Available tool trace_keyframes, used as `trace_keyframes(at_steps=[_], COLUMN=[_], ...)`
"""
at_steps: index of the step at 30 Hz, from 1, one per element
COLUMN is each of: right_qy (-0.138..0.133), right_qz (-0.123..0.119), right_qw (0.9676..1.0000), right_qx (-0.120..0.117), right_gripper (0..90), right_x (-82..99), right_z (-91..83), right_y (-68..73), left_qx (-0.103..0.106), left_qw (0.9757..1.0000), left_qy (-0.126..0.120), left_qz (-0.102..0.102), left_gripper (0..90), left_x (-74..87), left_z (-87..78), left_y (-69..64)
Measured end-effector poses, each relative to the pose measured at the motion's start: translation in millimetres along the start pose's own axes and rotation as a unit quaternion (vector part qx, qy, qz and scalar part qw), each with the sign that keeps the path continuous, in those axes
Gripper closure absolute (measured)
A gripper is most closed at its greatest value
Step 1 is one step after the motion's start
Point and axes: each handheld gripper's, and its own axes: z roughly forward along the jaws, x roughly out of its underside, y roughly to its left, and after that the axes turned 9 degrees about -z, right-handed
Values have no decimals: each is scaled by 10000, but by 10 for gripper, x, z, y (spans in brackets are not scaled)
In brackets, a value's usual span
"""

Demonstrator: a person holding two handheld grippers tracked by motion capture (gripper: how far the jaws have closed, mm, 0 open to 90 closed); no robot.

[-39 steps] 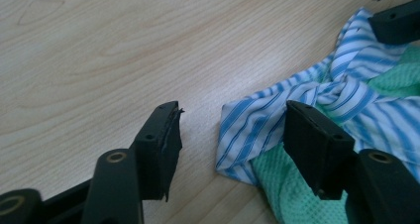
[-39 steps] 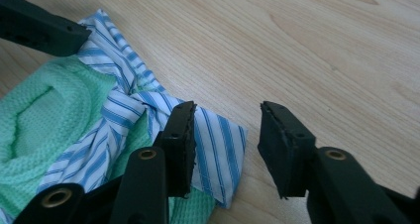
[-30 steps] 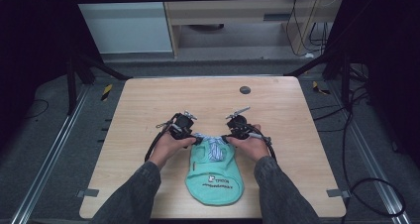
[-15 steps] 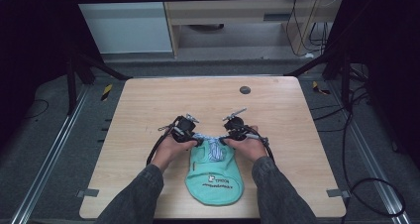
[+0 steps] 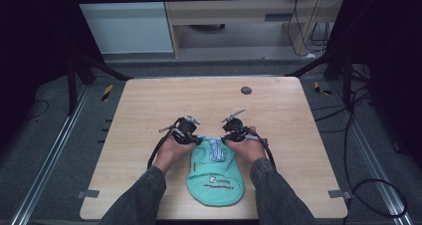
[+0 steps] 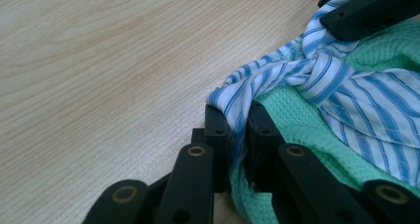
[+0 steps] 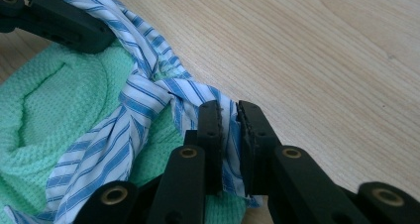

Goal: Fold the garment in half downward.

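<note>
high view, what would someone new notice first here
A mint green bib lies at the near middle of the wooden table, with a person's forearms coming in on either side of it. At its far end the blue striped ties are crossed in a knot, and the left claw and right claw are each shut on one end. A small dark disc sits alone farther back.

- A light wood-grain desk (image 5: 149,115) with a small dark round spot (image 5: 246,90) near its far edge.
- Grey floor (image 5: 45,150) around it, with metal rails (image 5: 45,170) at both sides.
- Black cables (image 5: 368,185) lie on the right.
- Beyond, a pale cabinet (image 5: 129,31) and wooden shelving (image 5: 239,11).
- The side areas are dark.
</note>
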Motion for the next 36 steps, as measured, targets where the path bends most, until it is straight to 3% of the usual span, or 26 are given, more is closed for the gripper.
trace_keyframes(at_steps=[4, 12, 19, 25, 36], right_qy=[-54, -368, -551, -630, -620], right_qz=[-68, -41, -122, -219, -317], right_qw=[9999, 9992, 9982, 9974, 9971], right_qx=[83, 114, 213, 266, 316], right_gripper=[823, 822, 818, 819, 819], right_x=[-8, -40, -121, -177, -237], right_z=[-23, -134, -306, -390, -451], right_y=[12, -6, -17, -29, -1], left_qx=[1, -57, -136, -174, -214], left_qw=[10000, 9997, 9988, 9981, 9981], left_qy=[-7, -241, -426, -543, -517], left_qz=[18, 88, 202, 239, 269], left_gripper=[841, 850, 853, 853, 854], left_x=[-6, -84, -180, -235, -256], left_z=[-16, -141, -270, -346, -407], left_y=[4, 1, -31, -48, -41])
